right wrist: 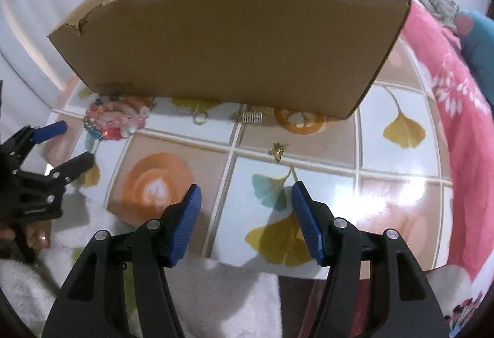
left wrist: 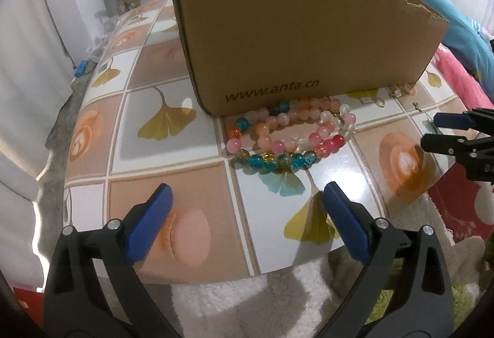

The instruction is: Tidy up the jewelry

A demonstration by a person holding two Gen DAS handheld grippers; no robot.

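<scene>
The jewelry is spread on the counter [left wrist: 102, 149], along the near wall of a cardboard box [left wrist: 293, 29]. A heap of bead bracelets [left wrist: 290, 134] lies just at the box's corner, touching or almost touching the cardboard, and several small gold pieces are seen further along the same wall: some earrings [right wrist: 200, 117], a small comb-like clip [right wrist: 252, 117] and a gold charm [right wrist: 279, 149] lying alone, a little apart from the box. The beads look like glass or stone on cord, so the heap is judged to be fairly heavy for its size, hard and slippery on each bead but loose as a whole; it is best taken across one strand at the outer edge, where a single loop can be pinched, because a grip on the round beads themselves may slide off. The gold pieces are judged light, thin and easily bent, and they lie flat on the glossy cloth, so they are better caught by an edge. The left tongs [left wrist: 247, 199] are spread wide and hold nothing, hanging above the counter before the bracelets. The right tongs [right wrist: 245, 199] are also spread and empty, near the charm. On the box "www.anta.cn" is printed; no other writing can be read.
</scene>
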